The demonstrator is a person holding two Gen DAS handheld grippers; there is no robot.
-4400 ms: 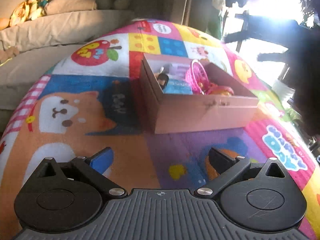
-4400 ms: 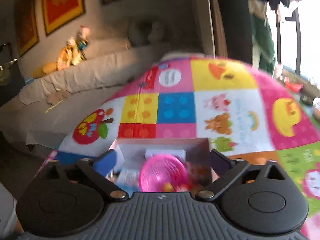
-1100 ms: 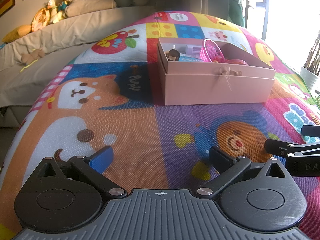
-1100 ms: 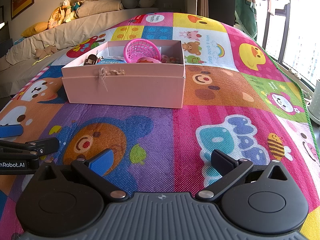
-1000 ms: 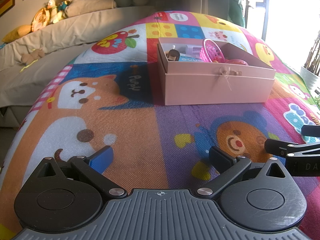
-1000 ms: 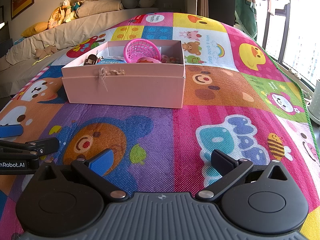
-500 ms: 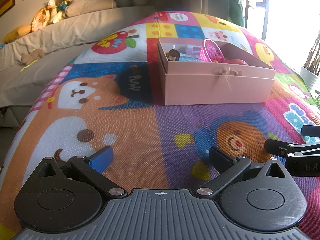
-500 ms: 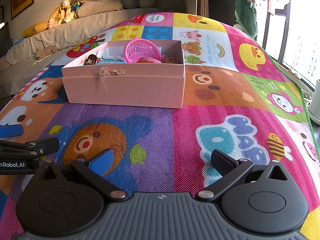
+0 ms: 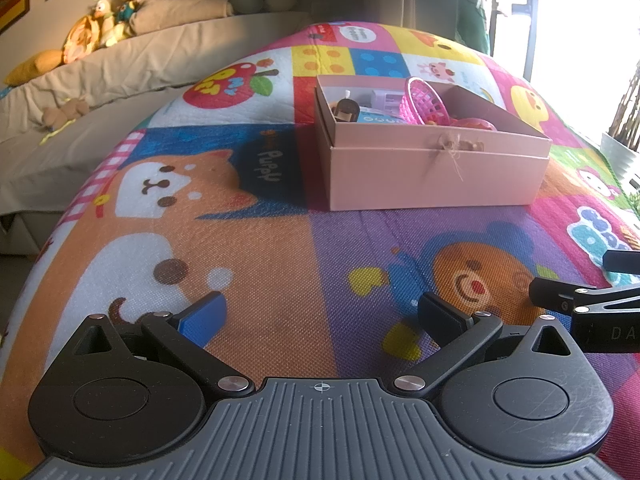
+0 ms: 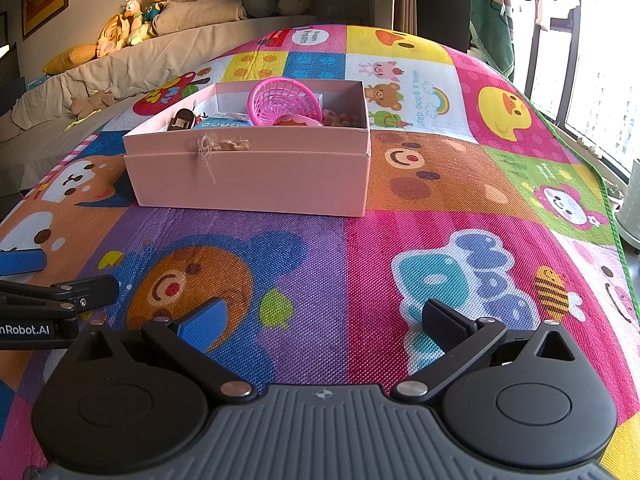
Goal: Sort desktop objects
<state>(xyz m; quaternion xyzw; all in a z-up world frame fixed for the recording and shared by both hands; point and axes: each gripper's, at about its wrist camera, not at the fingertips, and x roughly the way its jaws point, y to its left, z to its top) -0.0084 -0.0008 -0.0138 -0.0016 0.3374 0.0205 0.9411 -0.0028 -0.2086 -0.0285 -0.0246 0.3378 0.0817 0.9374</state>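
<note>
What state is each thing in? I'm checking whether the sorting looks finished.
Left gripper: open, empty, low over the mat.
Right gripper: open, empty, low over the mat.
Pink box: lid off, standing on the mat, holding items.
Pink basket: in the box, tipped on its side.
Play mat: no loose items in view.

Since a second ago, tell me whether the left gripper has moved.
No. The left gripper sits at the same spot against the pink box.
</note>
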